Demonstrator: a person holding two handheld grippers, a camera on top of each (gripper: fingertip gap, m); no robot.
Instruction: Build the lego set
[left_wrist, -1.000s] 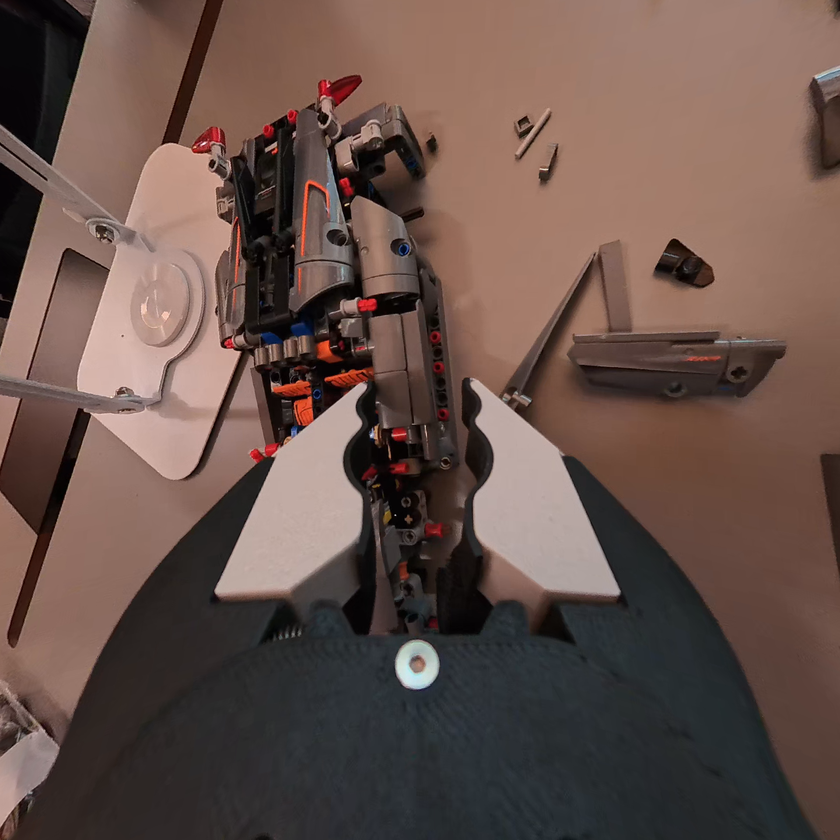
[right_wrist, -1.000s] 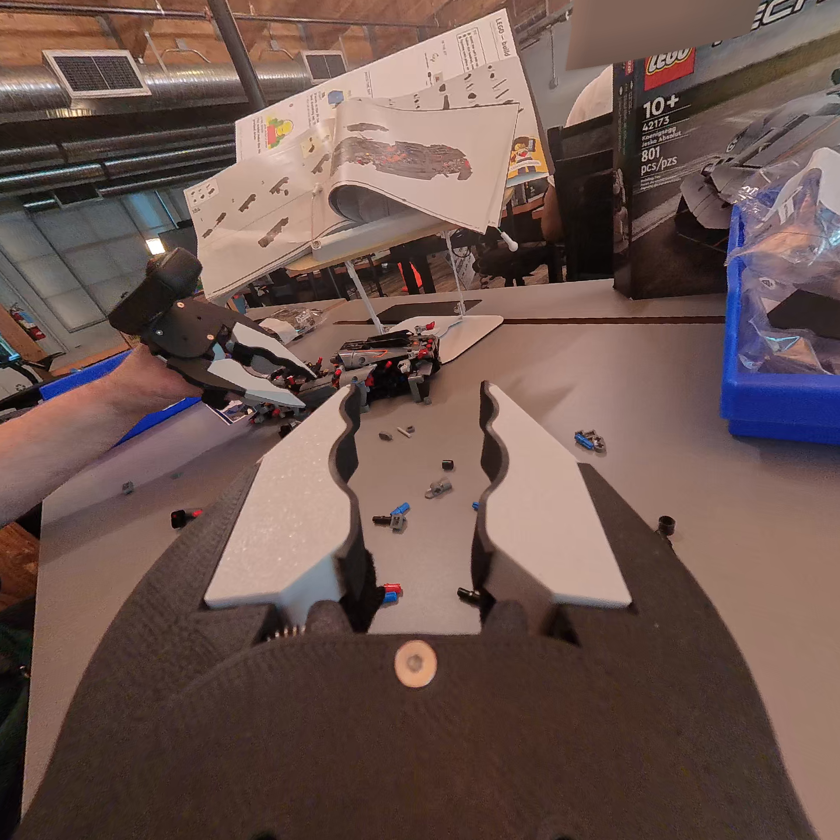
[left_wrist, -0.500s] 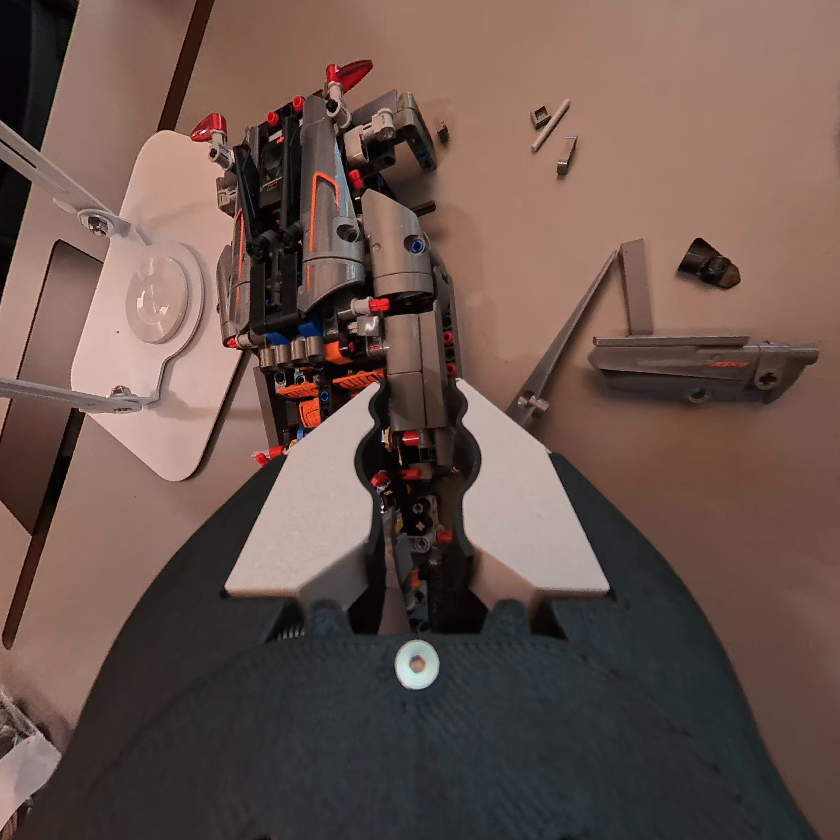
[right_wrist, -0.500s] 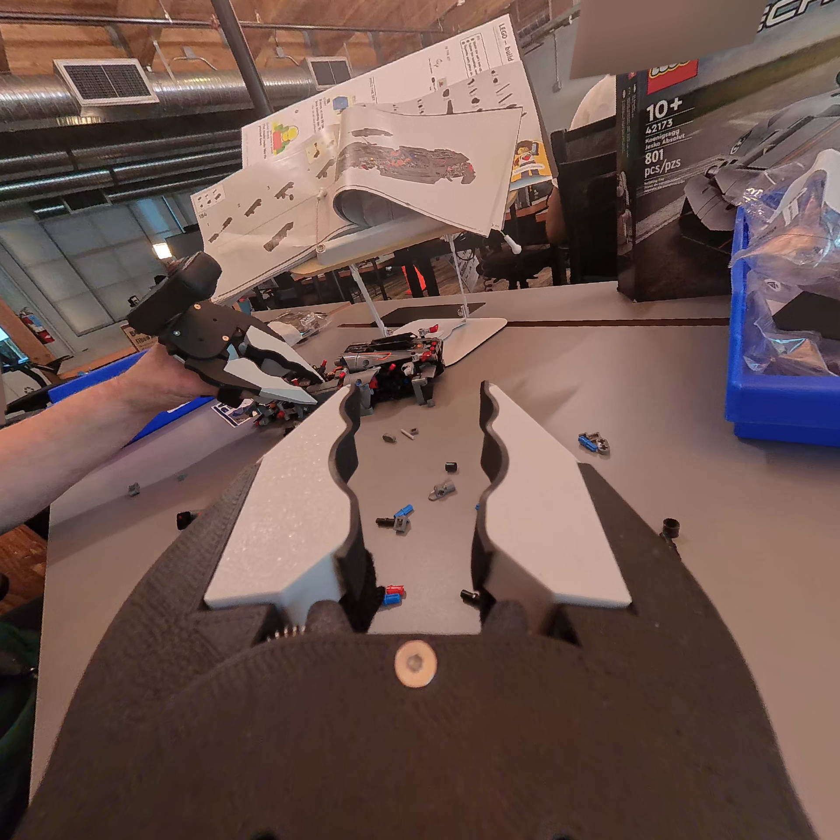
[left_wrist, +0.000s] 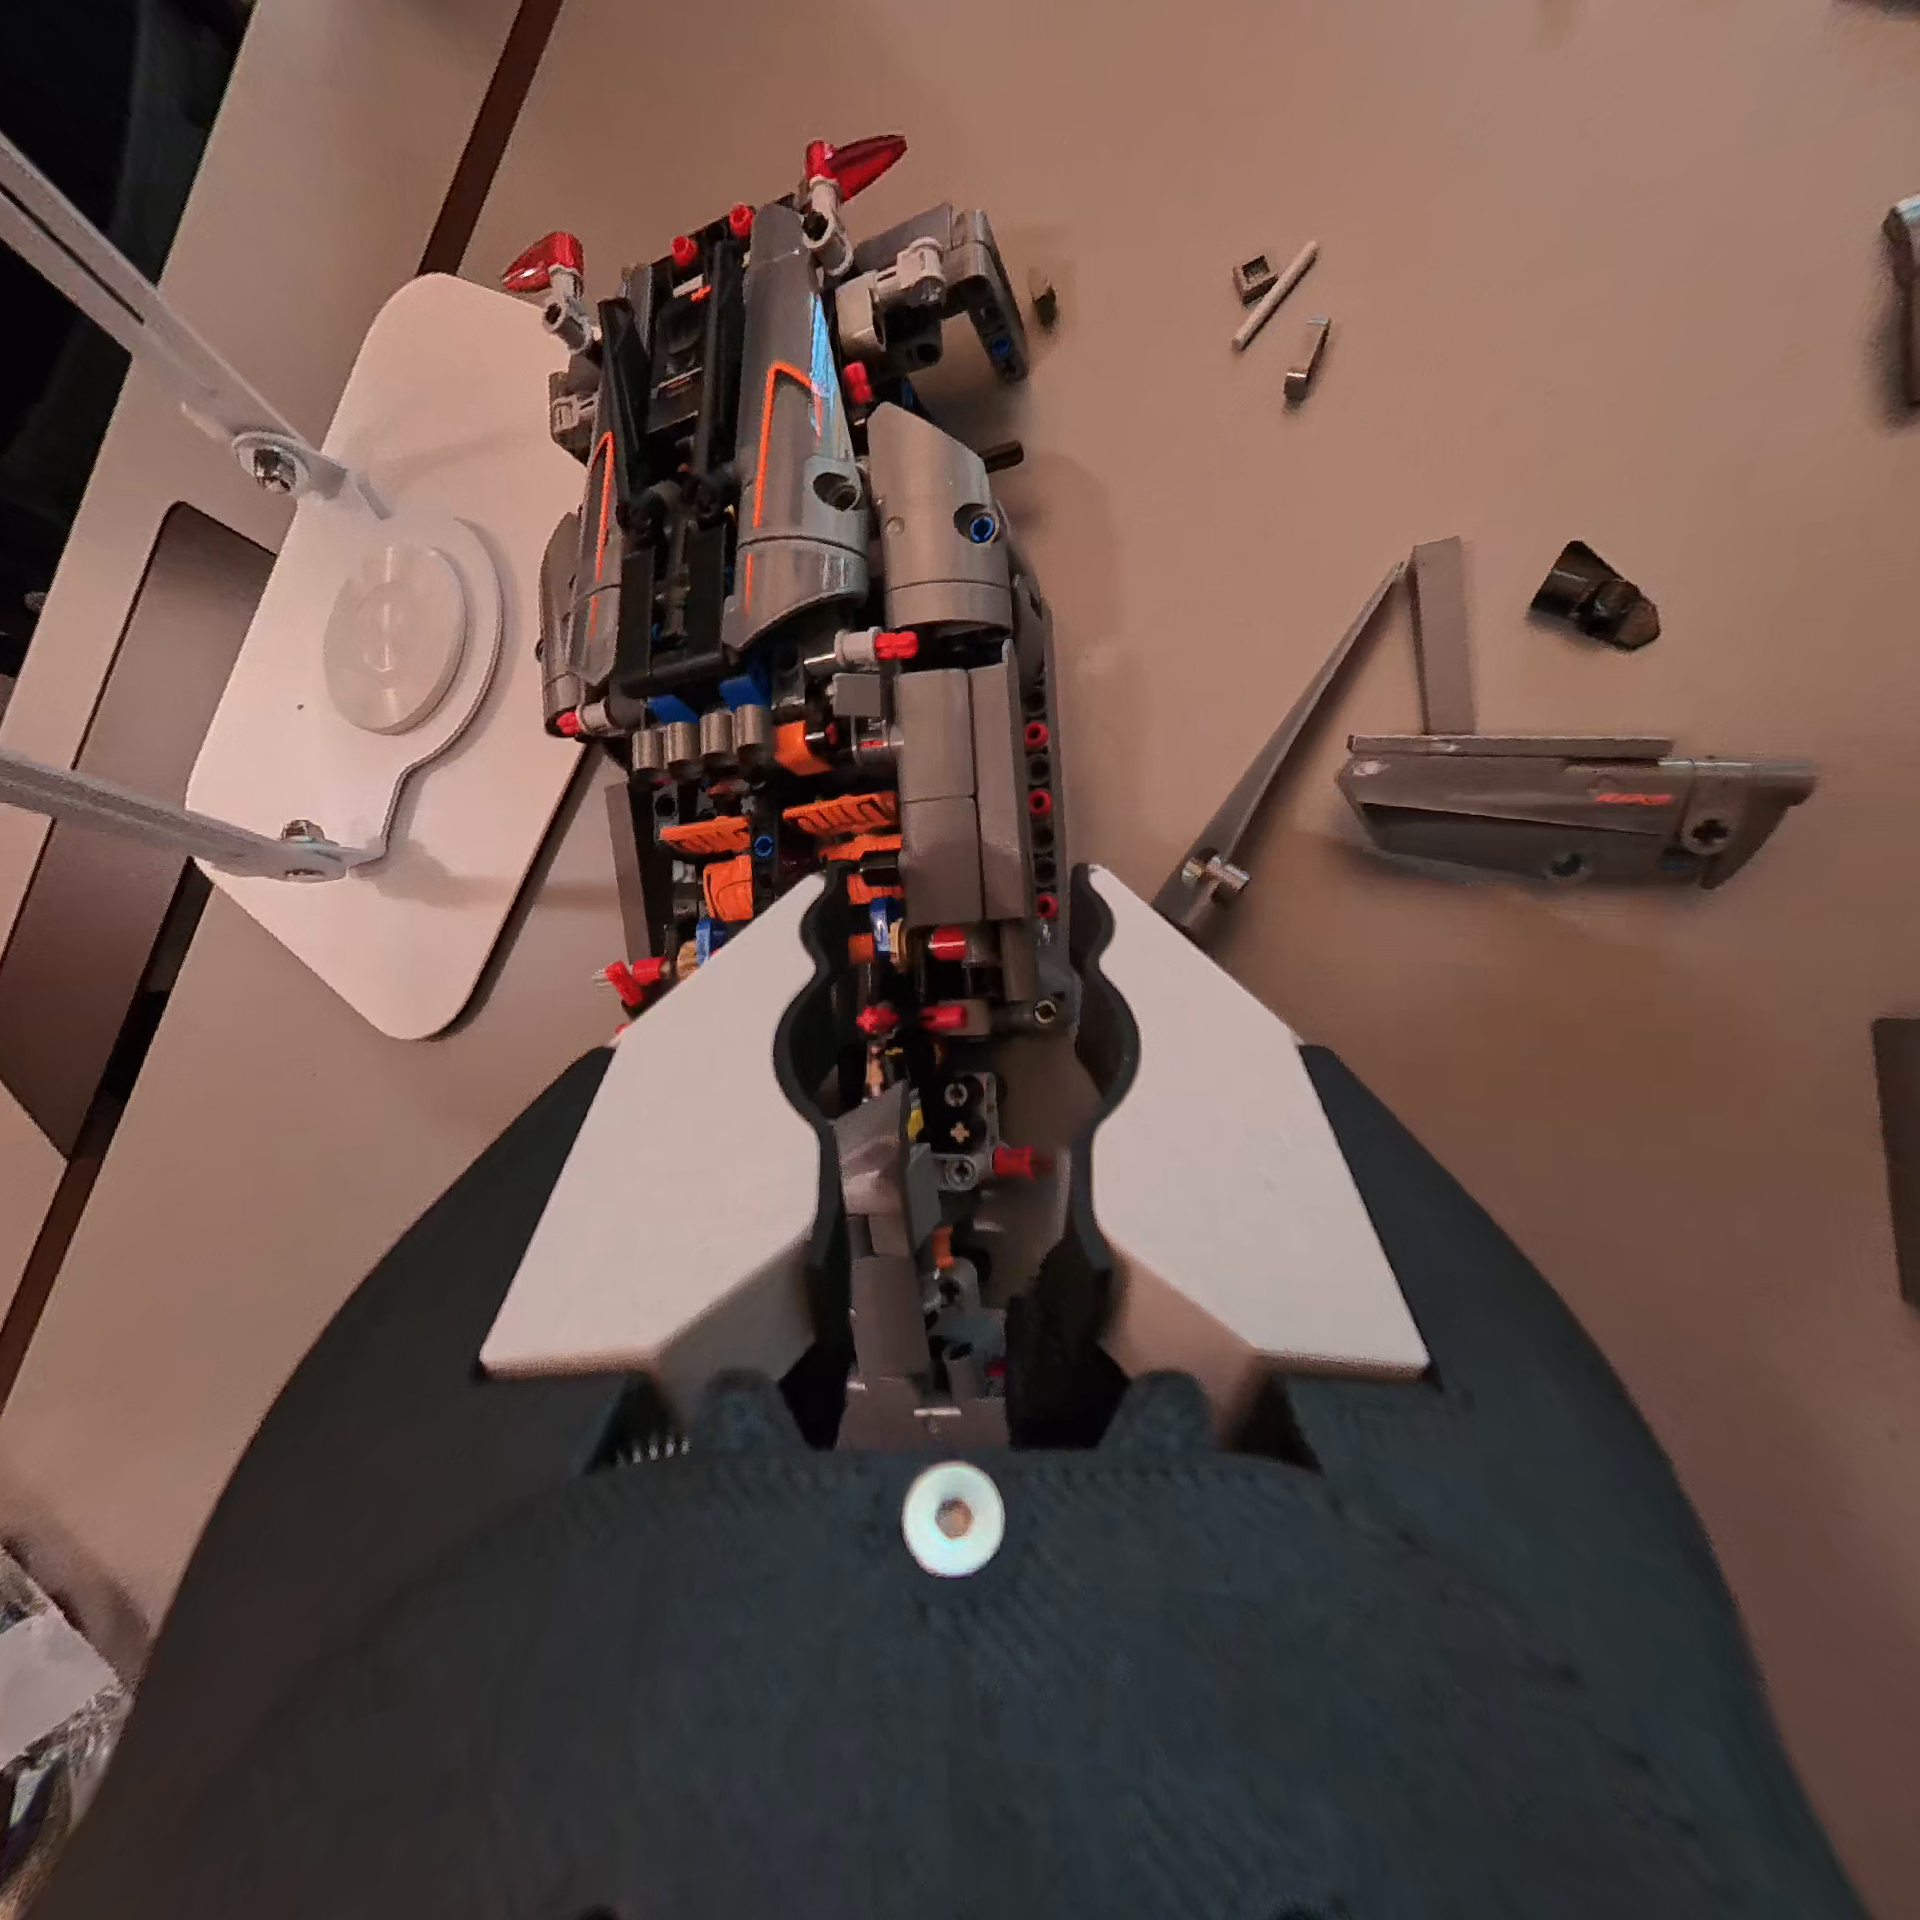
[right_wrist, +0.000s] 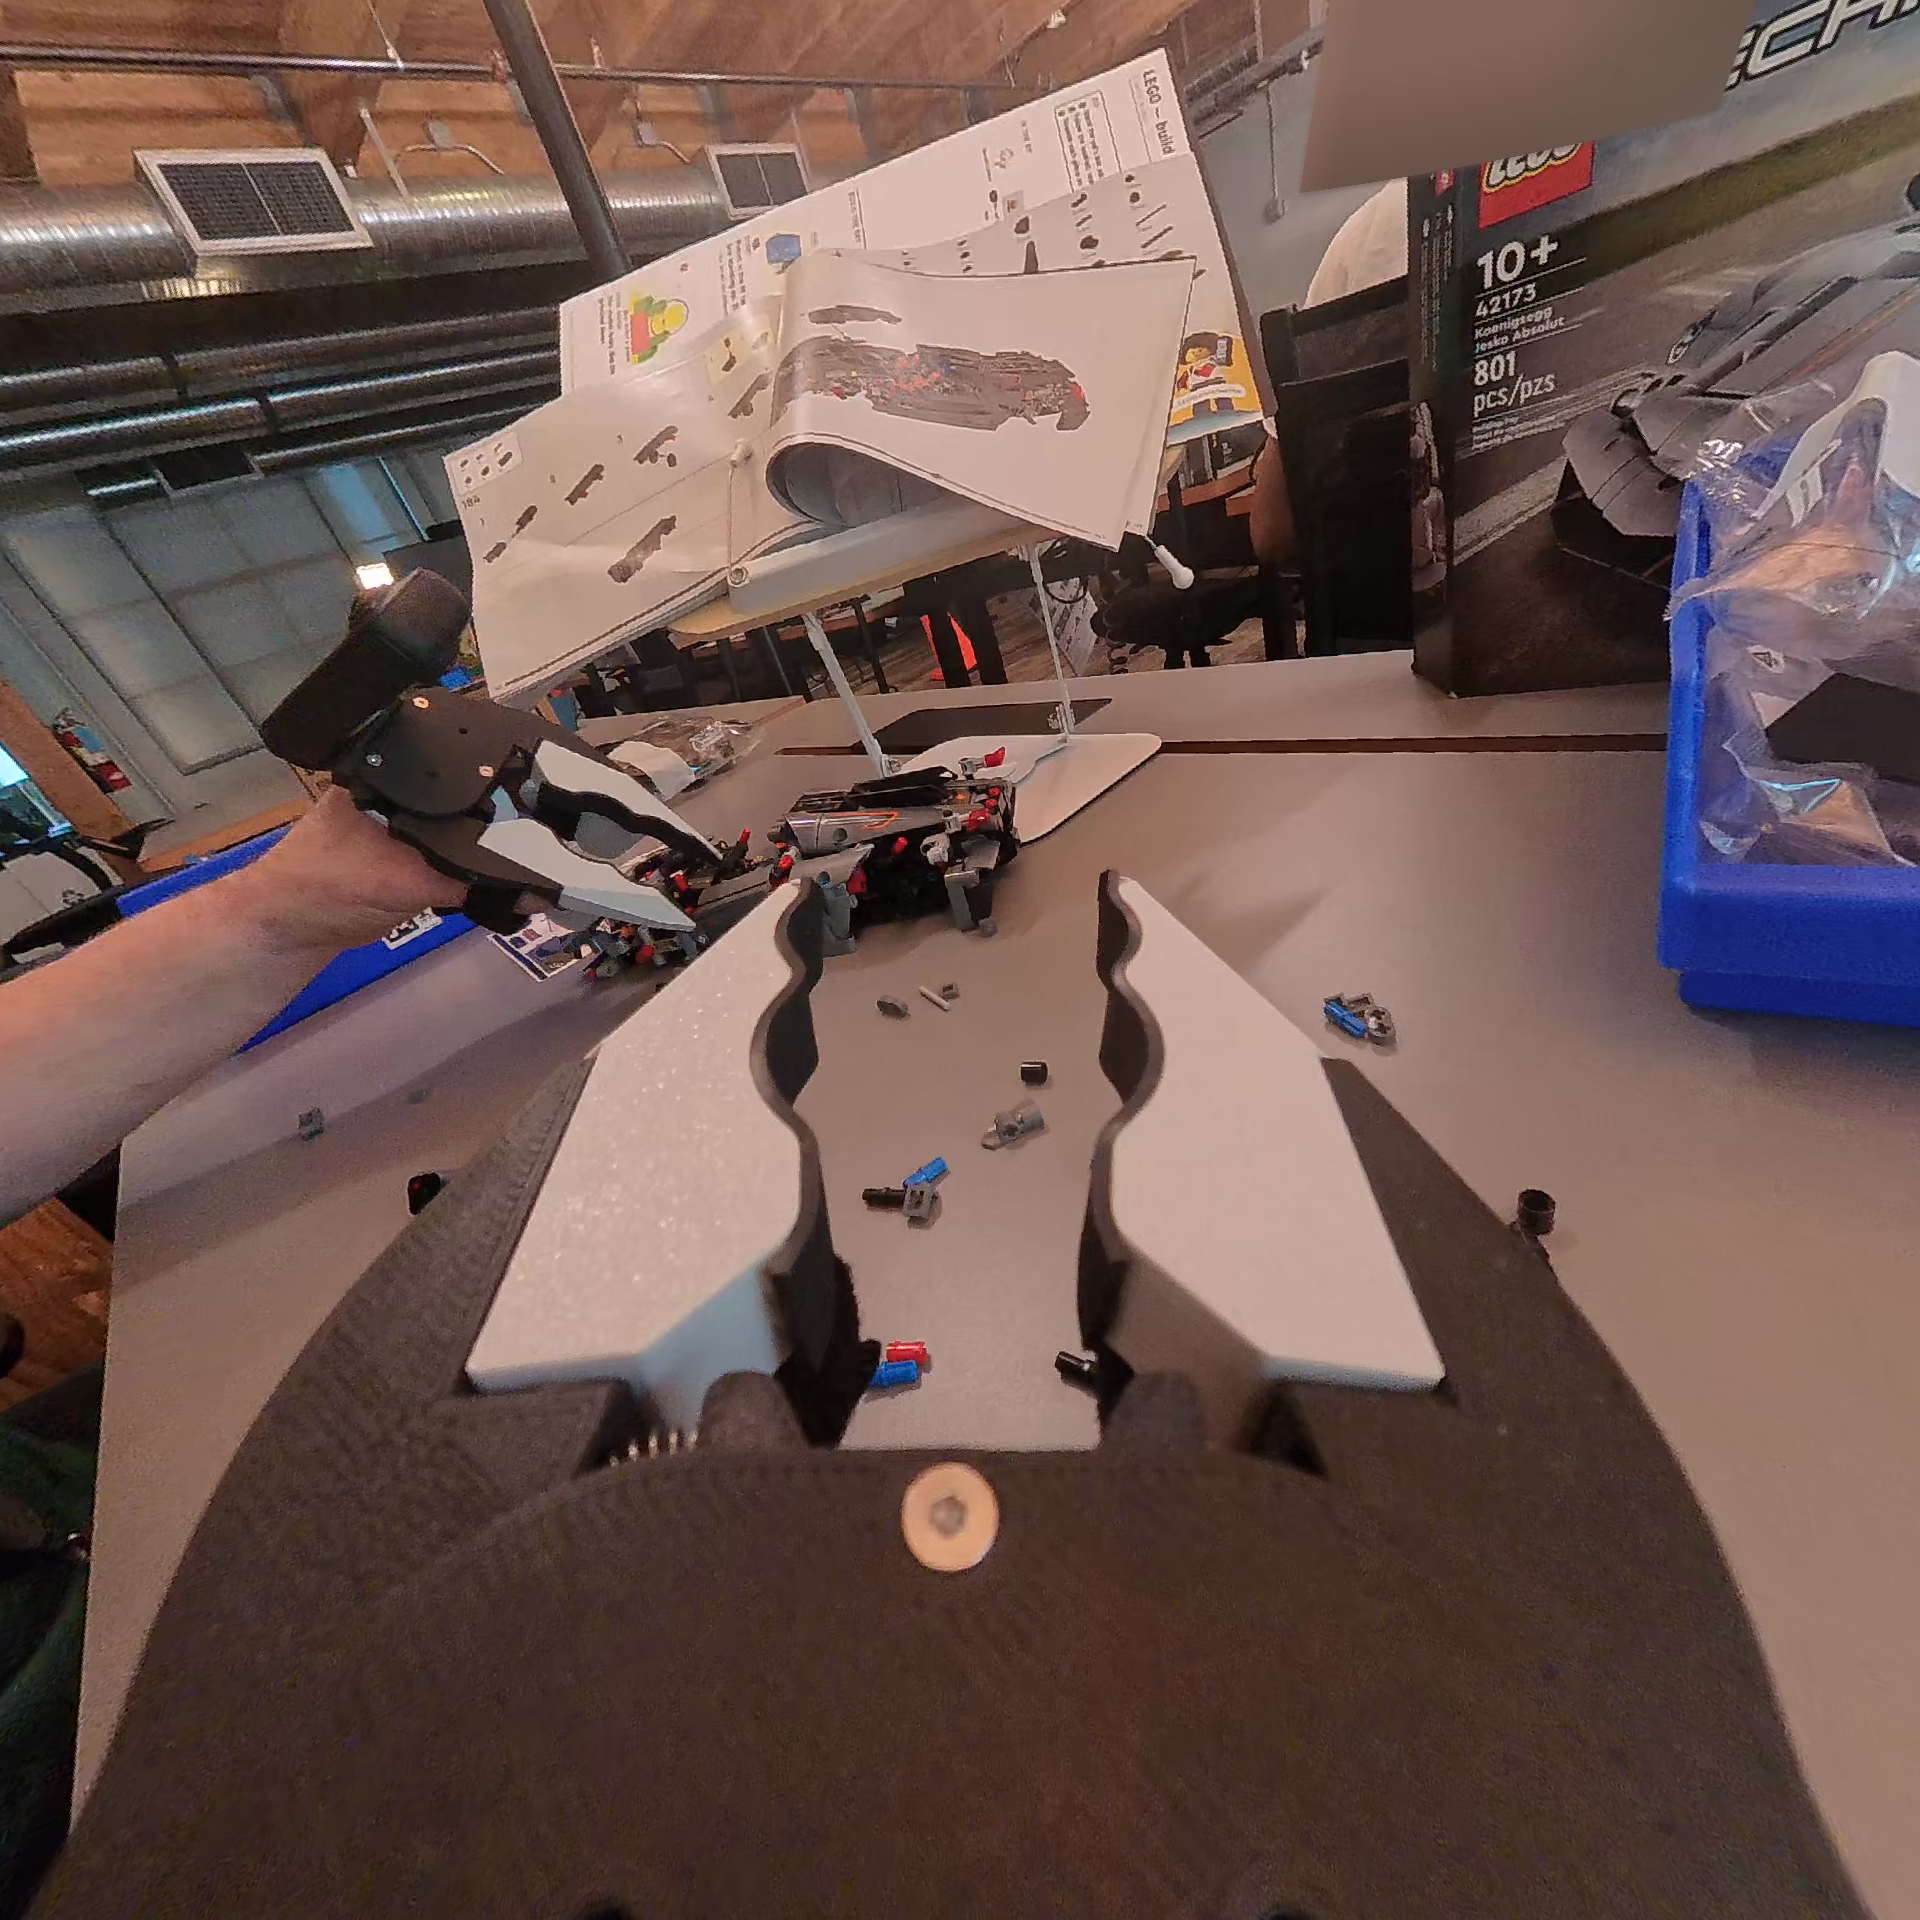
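The partly built grey, black and orange lego car model (left_wrist: 790, 540) lies on the table, and it also shows in the right wrist view (right_wrist: 894, 831). My left gripper (left_wrist: 951, 883) is open and straddles the model's near end. Its left finger touches the model, and a small gap shows at the right finger. A hand holds it in the right wrist view (right_wrist: 701, 888). My right gripper (right_wrist: 956, 883) is open and empty, above loose pieces short of the model.
A grey panel sub-assembly (left_wrist: 1558, 810), a thin grey beam (left_wrist: 1288, 748) and a black piece (left_wrist: 1595, 608) lie right of the model. The booklet stand's base (left_wrist: 395, 675) is on its left. Small pins (right_wrist: 920, 1184) lie scattered. A blue bin (right_wrist: 1787, 935) and the set's box (right_wrist: 1621, 416) stand at the right. From my left tips it is roughly 11 cm to the black piece (left_wrist: 1595, 608); from my right, 20 cm.
My left gripper's jaws narrowed around the model's near end half a second ago and have widened again. The right gripper has barely moved.
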